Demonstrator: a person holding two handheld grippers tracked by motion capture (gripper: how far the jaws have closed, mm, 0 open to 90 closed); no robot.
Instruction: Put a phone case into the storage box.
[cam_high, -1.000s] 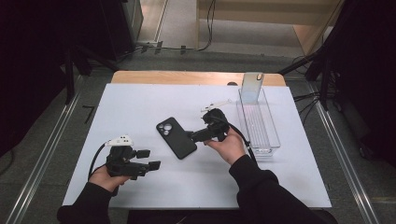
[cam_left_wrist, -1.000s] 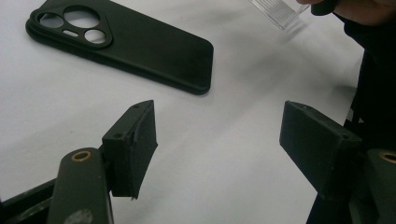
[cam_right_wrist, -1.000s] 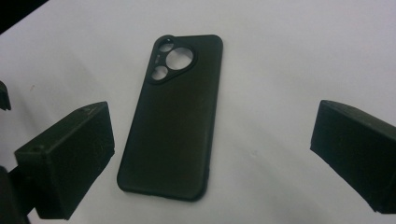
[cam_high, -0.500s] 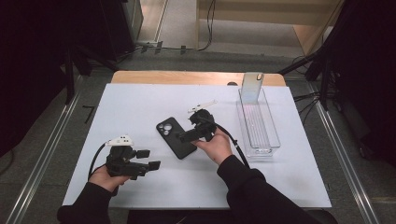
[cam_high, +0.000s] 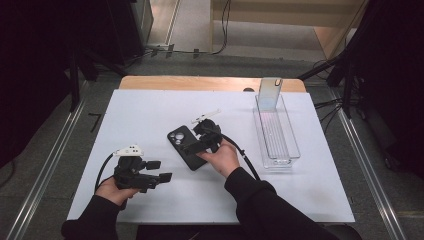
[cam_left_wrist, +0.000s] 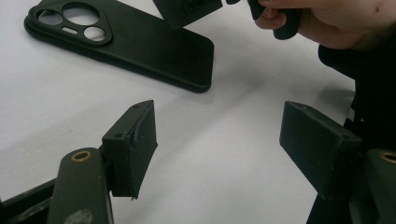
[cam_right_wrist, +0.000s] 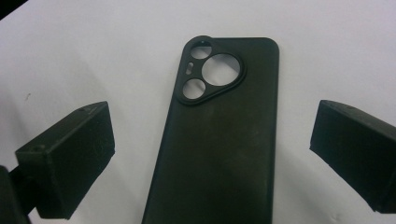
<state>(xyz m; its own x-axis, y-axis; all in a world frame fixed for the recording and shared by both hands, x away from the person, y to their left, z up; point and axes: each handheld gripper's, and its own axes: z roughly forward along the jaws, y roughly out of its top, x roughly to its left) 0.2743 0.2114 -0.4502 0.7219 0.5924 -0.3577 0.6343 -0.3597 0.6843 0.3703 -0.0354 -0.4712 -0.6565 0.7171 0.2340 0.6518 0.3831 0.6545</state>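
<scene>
Hovering wide-jawed above the black phone case (cam_high: 184, 146) mid-tabletop, the right gripper (cam_high: 196, 145) hid its near end; the left gripper (cam_high: 159, 170), jaws wide, idled near the front edge amid bare sheet.

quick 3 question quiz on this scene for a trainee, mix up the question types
1. True or false: the right tool has its jaws closed on the phone case.
2. Which item stands at the table's far right? A) clear tray B) mug C) cardboard box
3. Fill in: the left tool is open and holds ____.

Key
1. False: in the right gripper view the jaws stand wide apart, either side of the case.
2. A
3. nothing
</scene>
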